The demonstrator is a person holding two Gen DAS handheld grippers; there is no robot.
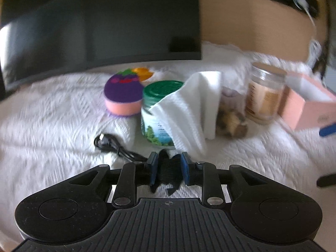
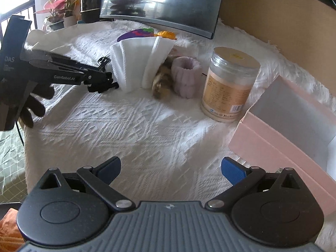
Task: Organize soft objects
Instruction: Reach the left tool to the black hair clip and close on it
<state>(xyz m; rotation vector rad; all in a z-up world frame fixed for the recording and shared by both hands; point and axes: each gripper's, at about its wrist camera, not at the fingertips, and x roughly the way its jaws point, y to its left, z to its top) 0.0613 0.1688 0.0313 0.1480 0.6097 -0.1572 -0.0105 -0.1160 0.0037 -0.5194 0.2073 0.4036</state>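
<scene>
My left gripper is shut on a black fuzzy soft thing, just above the white cloth. It also shows from the side in the right wrist view, next to a white folded cloth. That white cloth leans on a green-lidded jar. A purple and pink sponge and an orange soft piece lie behind. A brown plush and a lilac knitted cup sit beside the cloth. My right gripper is open and empty above bare cloth.
A pink open box stands at the right, also in the left wrist view. A glass jar with a beige label stands next to it. A black cable lies left of the green jar. A dark monitor stands behind.
</scene>
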